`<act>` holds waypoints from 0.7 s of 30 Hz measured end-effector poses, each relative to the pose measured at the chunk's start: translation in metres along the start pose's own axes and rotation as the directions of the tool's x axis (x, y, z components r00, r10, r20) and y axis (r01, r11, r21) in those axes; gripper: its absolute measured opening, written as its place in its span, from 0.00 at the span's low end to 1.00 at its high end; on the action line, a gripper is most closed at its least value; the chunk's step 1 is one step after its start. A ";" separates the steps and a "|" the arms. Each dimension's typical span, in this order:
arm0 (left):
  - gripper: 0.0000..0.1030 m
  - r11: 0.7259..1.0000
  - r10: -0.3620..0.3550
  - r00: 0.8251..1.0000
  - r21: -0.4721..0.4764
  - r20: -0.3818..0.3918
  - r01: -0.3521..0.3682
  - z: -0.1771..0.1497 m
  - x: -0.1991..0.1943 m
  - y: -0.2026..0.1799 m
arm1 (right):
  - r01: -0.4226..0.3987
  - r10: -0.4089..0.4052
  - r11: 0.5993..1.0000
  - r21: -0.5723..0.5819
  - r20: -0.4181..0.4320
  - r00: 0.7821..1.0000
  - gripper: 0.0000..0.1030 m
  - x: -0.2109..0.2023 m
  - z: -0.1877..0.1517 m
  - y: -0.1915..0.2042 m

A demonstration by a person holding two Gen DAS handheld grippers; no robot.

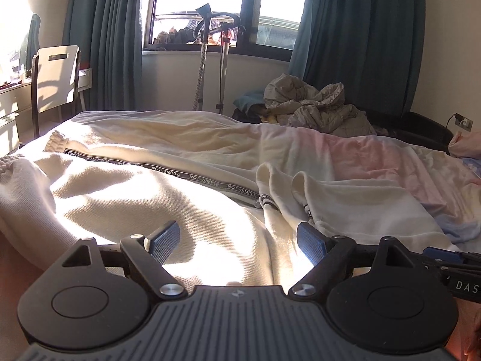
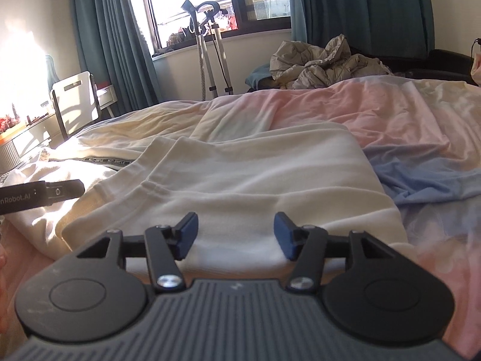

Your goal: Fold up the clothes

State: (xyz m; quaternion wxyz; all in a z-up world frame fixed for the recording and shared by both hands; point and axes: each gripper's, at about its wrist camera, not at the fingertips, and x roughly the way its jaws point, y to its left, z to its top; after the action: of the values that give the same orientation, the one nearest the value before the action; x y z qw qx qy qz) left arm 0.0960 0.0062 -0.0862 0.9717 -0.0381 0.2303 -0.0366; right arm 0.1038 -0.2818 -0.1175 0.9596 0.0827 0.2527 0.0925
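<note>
Spread across the bed, the cream trousers lie flat on a pastel bedsheet washed in pink, blue and pale yellow. A black stripe printed with the words NOT-SIMPLE runs along one leg towards a gathered cuff at the far left. In the left wrist view, two loops of the waist drawstring stand up near the middle, with their tips lying just ahead of the blue pads. Part of the cloth lies doubled over in the right wrist view, its smooth folded panel reaching right up to the tool.

The left gripper hovers low over the sunlit cloth with its fingers spread wide; nothing is caught between them. The right gripper sits at the near edge of the folded panel, its fingers apart with cloth showing between them, and the pads do not press on it. Each tool shows at the edge of the other's view, so they are side by side.

Beyond the bed, a crumpled grey quilt is heaped near the wall. A garment steamer stands before the window, which is framed by teal curtains. A pale chair stands by a desk on the left.
</note>
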 end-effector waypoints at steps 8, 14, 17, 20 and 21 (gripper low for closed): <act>0.85 0.998 0.003 0.998 0.063 -0.060 0.001 -0.005 0.010 -0.013 | 0.017 -0.035 0.987 0.159 0.111 0.993 0.58 -0.023 0.014 -0.026; 0.85 0.996 0.039 0.991 0.088 -0.128 -0.028 -0.011 0.021 -0.015 | 0.086 -0.141 0.790 0.607 0.043 0.989 0.64 -0.026 0.000 -0.119; 0.85 0.996 0.039 0.990 0.086 -0.132 -0.027 -0.012 0.021 -0.014 | 0.019 -0.067 0.632 0.774 0.031 0.997 0.65 -0.021 -0.020 -0.150; 0.85 0.997 0.035 0.990 0.076 -0.139 -0.024 -0.012 0.022 -0.012 | -0.031 -0.017 0.566 0.824 0.049 0.999 0.68 -0.016 -0.027 -0.157; 0.85 0.997 0.034 0.990 0.074 -0.140 -0.024 -0.012 0.023 -0.011 | -0.025 -0.012 0.590 0.807 0.040 0.999 0.67 -0.014 -0.025 -0.157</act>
State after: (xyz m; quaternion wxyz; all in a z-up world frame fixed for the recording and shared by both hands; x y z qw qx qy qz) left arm 0.1102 -0.0079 -0.1057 0.9542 0.0031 0.2974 -0.0335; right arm 0.1005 -0.4341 -0.1651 0.8227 0.5111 0.2470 -0.0301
